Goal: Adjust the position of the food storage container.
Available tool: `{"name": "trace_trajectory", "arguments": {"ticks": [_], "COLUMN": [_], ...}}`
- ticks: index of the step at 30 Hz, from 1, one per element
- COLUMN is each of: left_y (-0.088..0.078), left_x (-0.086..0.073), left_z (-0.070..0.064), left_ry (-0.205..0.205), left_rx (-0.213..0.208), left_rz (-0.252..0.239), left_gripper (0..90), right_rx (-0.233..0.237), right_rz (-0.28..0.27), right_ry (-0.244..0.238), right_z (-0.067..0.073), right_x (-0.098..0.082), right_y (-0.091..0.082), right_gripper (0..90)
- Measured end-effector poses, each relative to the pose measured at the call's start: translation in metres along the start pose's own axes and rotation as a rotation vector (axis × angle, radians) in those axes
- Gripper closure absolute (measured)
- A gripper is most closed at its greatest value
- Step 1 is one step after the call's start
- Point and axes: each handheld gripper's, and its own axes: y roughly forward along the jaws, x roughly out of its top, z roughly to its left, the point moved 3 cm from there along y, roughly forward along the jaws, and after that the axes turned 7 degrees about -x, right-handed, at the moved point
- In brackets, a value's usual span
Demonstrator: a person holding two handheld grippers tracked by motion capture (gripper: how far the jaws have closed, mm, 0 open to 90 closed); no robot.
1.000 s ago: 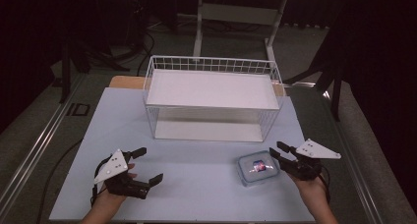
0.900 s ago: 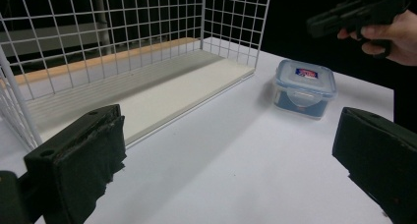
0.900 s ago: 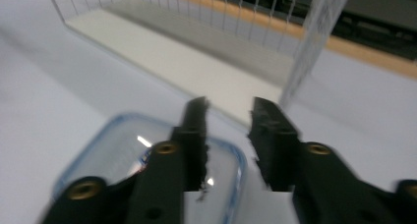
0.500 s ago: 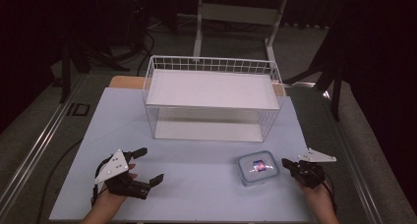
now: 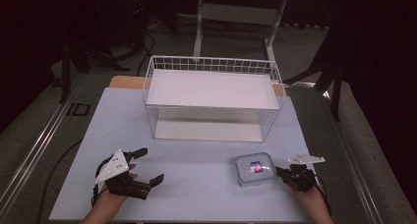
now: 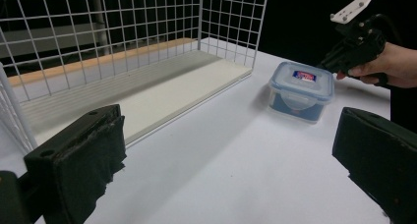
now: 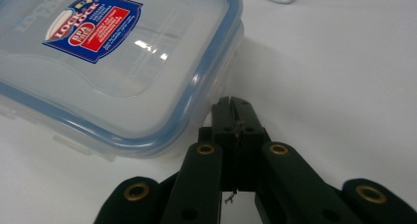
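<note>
Clear plastic food box (image 5: 253,168) with a blue rim around the lid, plus a red, white and blue sticker on top. White wire basket (image 5: 211,65), square grid pattern all over, white board for a floor. Pale, almost lilac-white surface (image 5: 196,160), with a strip of light wood peeking out behind the basket. Both tools matte black; left tool (image 5: 143,166) topped with a light grey plate, right tool (image 5: 279,173) dotted with brass-coloured rivets. Dark everywhere else, grey floor.
</note>
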Motion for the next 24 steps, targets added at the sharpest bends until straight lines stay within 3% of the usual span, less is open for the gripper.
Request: {"name": "trace_trajectory", "arguments": {"ticks": [12,17,21,24], "left_y": [0.001,0.001,0.001,0.000], "left_x": [-0.001,-0.002,-0.002,-0.002], "left_z": [0.001,0.000,0.000,0.000], "left_ry": [-0.004,-0.002,-0.002,-0.002], "left_rx": [-0.002,-0.006,-0.007,-0.005], "left_rz": [0.005,0.009,0.008,0.006], "left_gripper": [0.4,0.4,0.4,0.4], "right_rx": [0.082,0.121,0.114,0.088], "right_rz": [0.046,0.061,0.056,0.046], "right_ry": [-0.002,-0.043,-0.067,-0.070], "right_z": [0.033,0.054,0.062,0.057], "right_x": [0.020,0.031,0.034,0.034], "right_y": [0.018,0.026,0.029,0.023], "right_gripper": [90.0,90.0,90.0,90.0]}}
